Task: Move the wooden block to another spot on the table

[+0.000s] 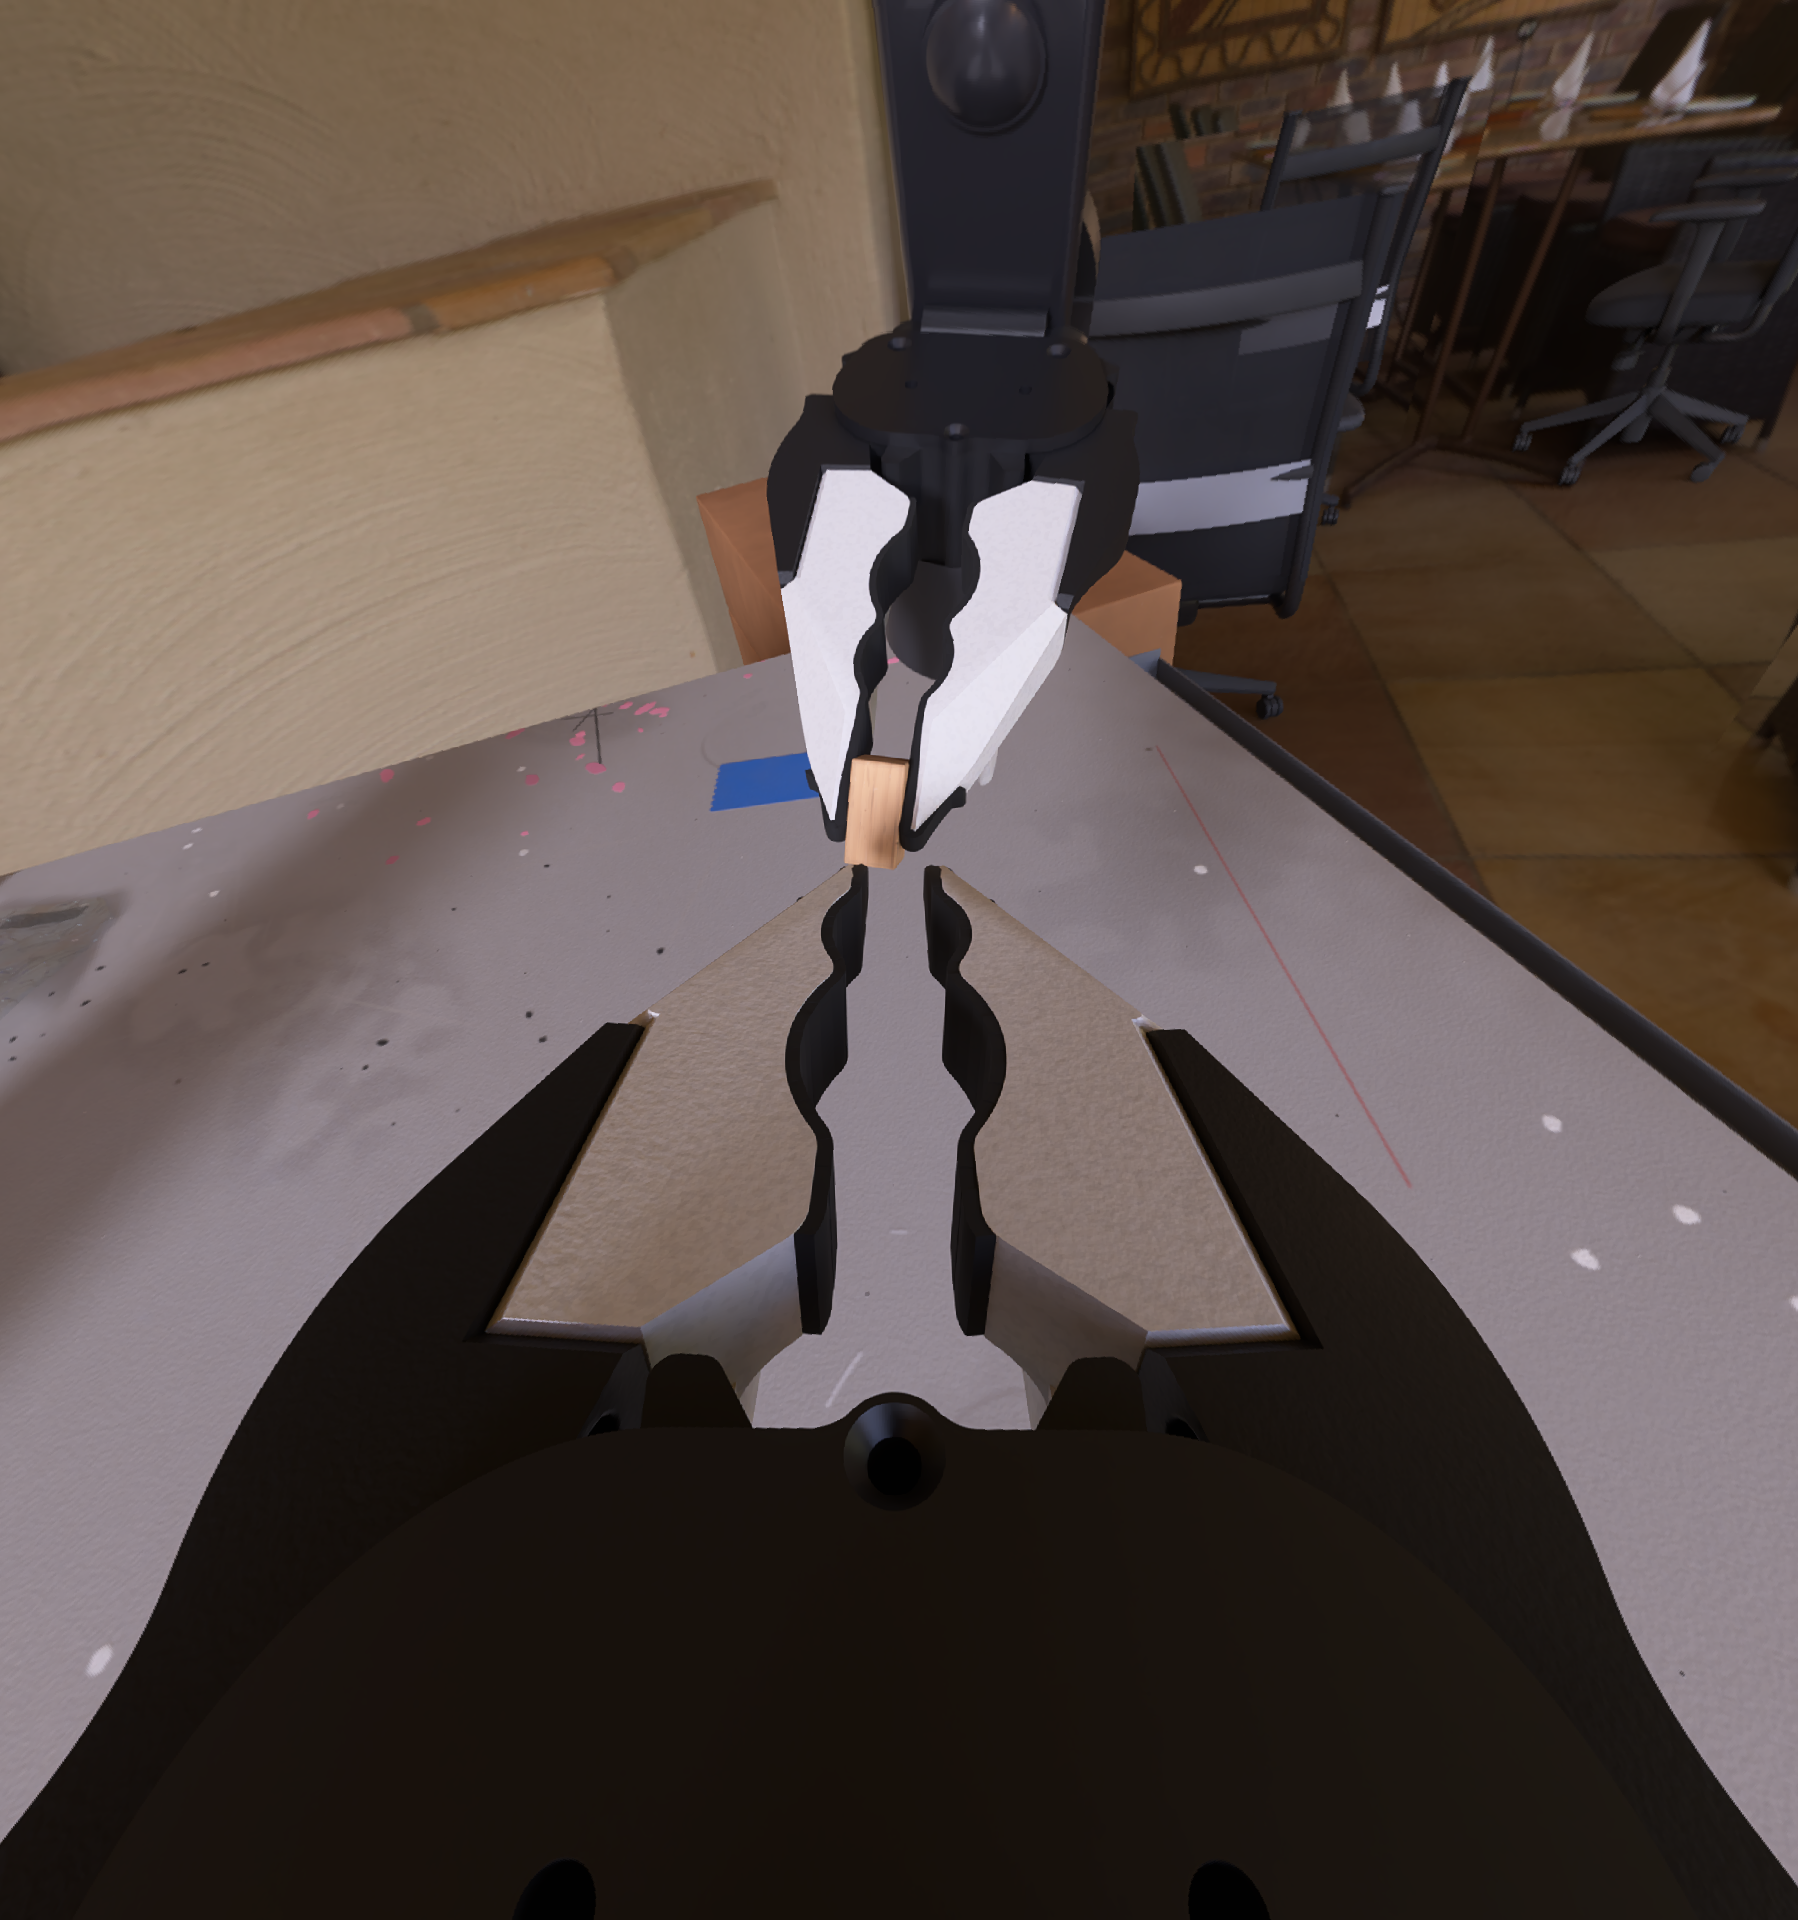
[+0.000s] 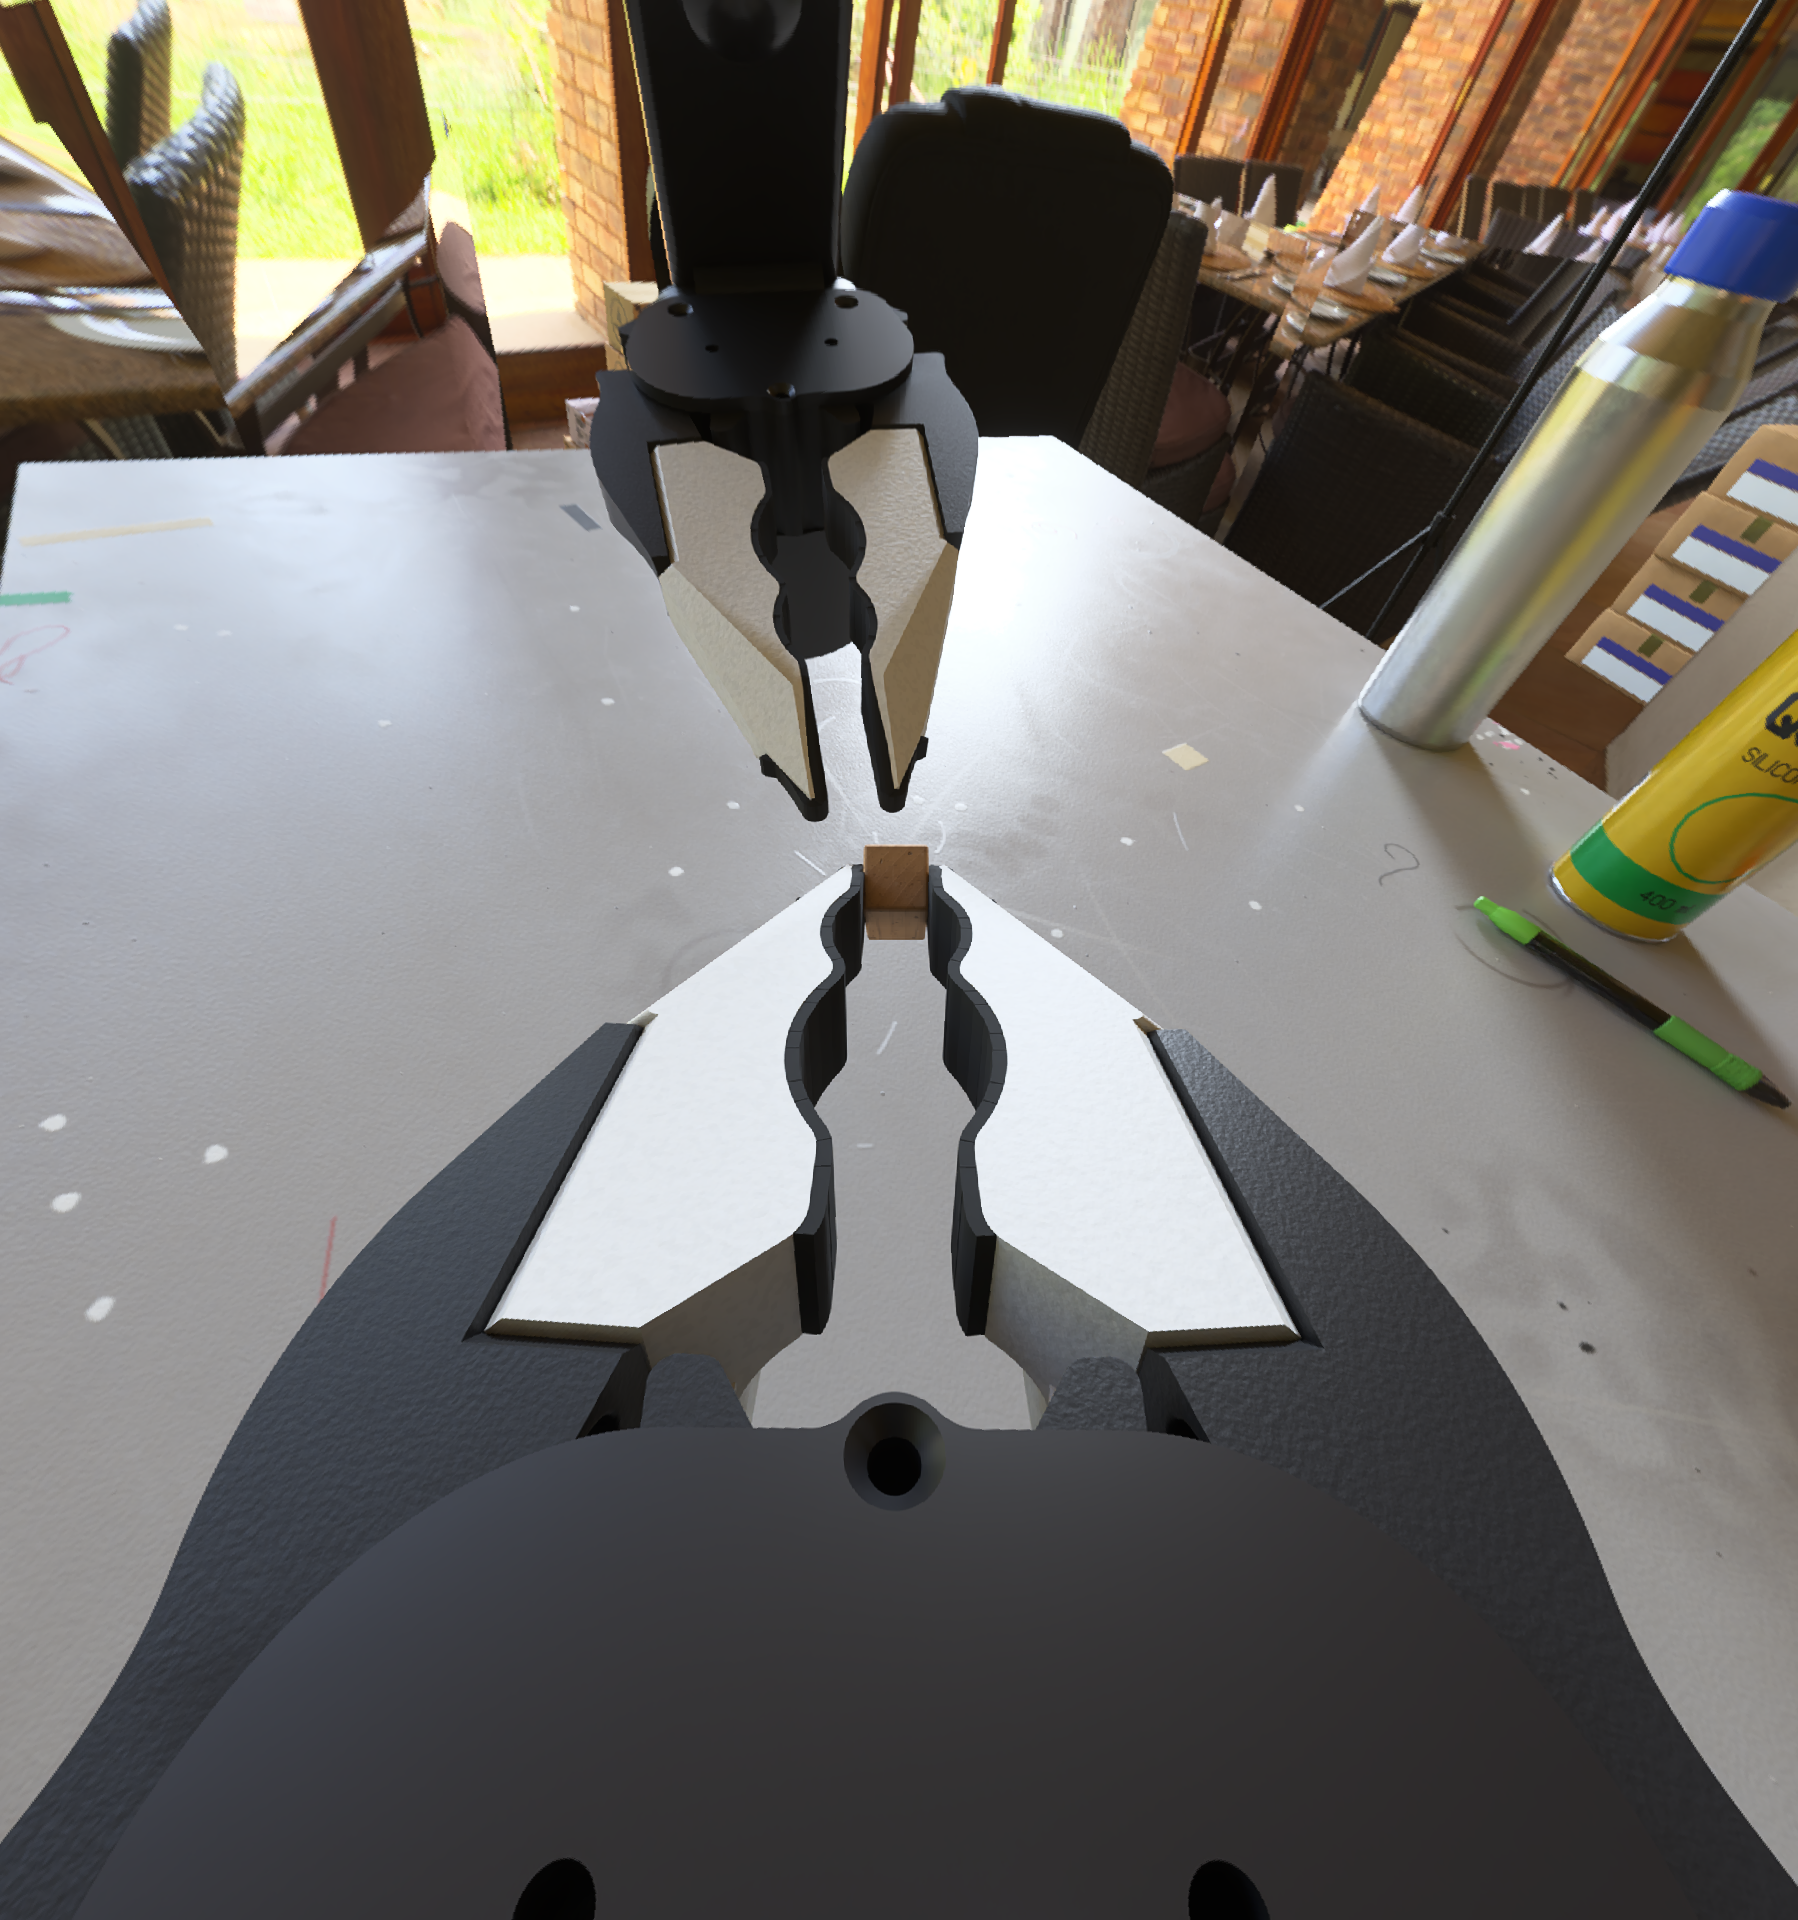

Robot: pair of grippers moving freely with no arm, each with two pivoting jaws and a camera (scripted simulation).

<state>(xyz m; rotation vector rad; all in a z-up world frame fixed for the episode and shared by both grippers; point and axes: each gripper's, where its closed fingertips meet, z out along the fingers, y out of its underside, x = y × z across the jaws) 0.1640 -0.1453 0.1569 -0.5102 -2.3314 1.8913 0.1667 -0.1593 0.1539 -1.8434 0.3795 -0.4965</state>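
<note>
The small wooden block (image 2: 895, 896) sits clamped between the fingertips of my right gripper (image 2: 895, 883), just over the grey table (image 2: 303, 831); whether it touches the table I cannot tell. In the left wrist view the block (image 1: 876, 810) shows between the white fingers of the right gripper (image 1: 879, 831), which faces me. My left gripper (image 1: 895, 883) is partly open and empty, its tips just short of the block. It also shows in the right wrist view (image 2: 853, 805), facing the block with a gap between them.
A silver bottle with a blue cap (image 2: 1560, 468), a yellow-green spray can (image 2: 1726, 769) and a green pen (image 2: 1622, 997) stand at the table's right side. A blue tape patch (image 1: 765, 781) lies behind the block. The table's edge (image 1: 1497, 914) runs nearby.
</note>
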